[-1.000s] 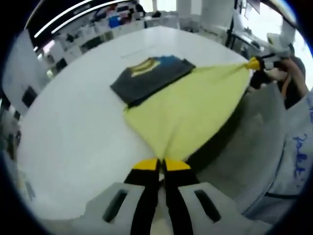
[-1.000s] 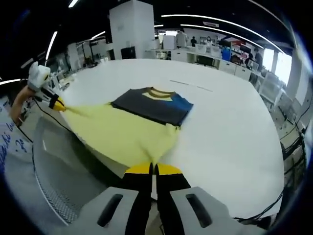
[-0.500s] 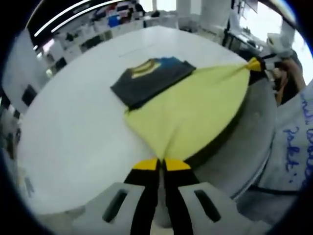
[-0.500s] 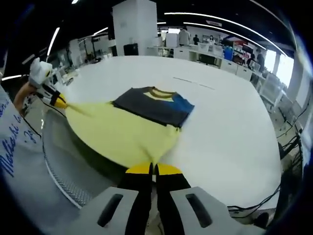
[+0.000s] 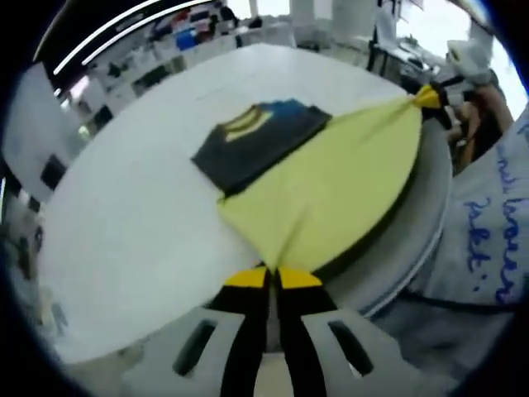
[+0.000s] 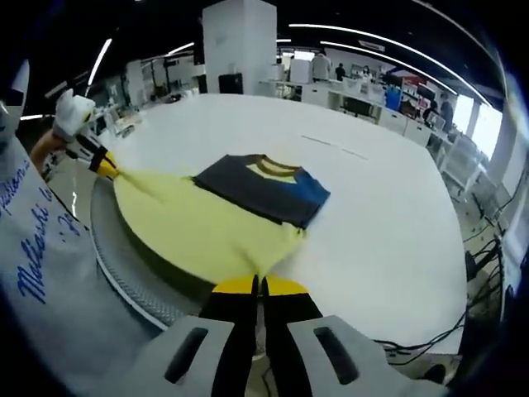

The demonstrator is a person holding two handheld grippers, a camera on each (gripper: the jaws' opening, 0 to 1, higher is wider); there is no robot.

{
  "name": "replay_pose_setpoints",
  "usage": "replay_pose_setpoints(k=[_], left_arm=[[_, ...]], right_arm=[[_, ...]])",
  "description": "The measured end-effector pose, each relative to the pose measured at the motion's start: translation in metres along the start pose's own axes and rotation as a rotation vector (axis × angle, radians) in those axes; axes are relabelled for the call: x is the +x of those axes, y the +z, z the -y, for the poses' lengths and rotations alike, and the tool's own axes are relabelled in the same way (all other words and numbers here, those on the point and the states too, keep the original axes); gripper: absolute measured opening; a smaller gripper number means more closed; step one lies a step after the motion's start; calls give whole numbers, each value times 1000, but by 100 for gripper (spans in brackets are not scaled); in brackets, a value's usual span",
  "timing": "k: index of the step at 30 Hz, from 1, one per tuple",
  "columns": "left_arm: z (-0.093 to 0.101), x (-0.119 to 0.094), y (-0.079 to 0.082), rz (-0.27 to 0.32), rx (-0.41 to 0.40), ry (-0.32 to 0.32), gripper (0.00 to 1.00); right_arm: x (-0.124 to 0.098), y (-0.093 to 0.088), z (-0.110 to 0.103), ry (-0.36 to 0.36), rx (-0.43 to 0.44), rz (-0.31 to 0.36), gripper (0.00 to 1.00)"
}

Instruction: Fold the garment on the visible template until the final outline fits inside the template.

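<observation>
Landmark: the large round white table (image 5: 124, 215) (image 6: 397, 223); every place below is given against it.
Garment: a soft cloth garment with a pale yellow lower part (image 5: 331, 194) (image 6: 194, 231) and a dark grey upper part with a yellow neckband and blue patch (image 5: 256, 141) (image 6: 264, 188). The dark grey upper part lies flat on the table top, in from the edge. The yellow part stretches from it out to the table's near edge and is pulled taut into a fan between two corners.
Left gripper (image 5: 273, 277) (image 6: 107, 165): black jaws with yellow tips, pressed together on one yellow corner of the garment at the table's near edge. In the right gripper view it comes in from the left, a hand (image 6: 73, 112) behind it, its tips pinching the far corner.
Right gripper (image 6: 258, 285) (image 5: 426, 98): the same black and yellow jaws, closed tight on the other yellow corner, also at the table's edge. In the left gripper view it sits at the upper right, holding the cloth's point.
Person: a grey sleeve with blue handwriting print (image 5: 488, 223) (image 6: 41, 248) stands just beside the table edge, between the two grippers.
Template: no outline on the table top can be made out in either view.
Background: desks and ceiling strip lights beyond the table's far side.
</observation>
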State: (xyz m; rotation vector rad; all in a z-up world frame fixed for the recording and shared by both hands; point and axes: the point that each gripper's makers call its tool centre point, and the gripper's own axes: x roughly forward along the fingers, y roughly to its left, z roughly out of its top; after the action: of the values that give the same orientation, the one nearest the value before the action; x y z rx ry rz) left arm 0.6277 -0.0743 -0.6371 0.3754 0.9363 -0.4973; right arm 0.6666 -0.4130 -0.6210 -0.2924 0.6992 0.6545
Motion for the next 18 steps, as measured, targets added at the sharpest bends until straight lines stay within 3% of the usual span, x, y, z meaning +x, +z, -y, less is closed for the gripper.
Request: replay_pose_setpoints(k=[4, 7, 18], left_arm=[[4, -7, 3, 14, 0, 7, 0], [9, -11, -4, -20, 3, 5, 0], [12, -36, -1, -12, 21, 50, 0]], right_arm=[[-7, -3, -2, 3, -7, -7, 2], [-12, -3, -4, 6, -17, -6, 2], [-32, 9, -13, 20, -80, 13, 2]])
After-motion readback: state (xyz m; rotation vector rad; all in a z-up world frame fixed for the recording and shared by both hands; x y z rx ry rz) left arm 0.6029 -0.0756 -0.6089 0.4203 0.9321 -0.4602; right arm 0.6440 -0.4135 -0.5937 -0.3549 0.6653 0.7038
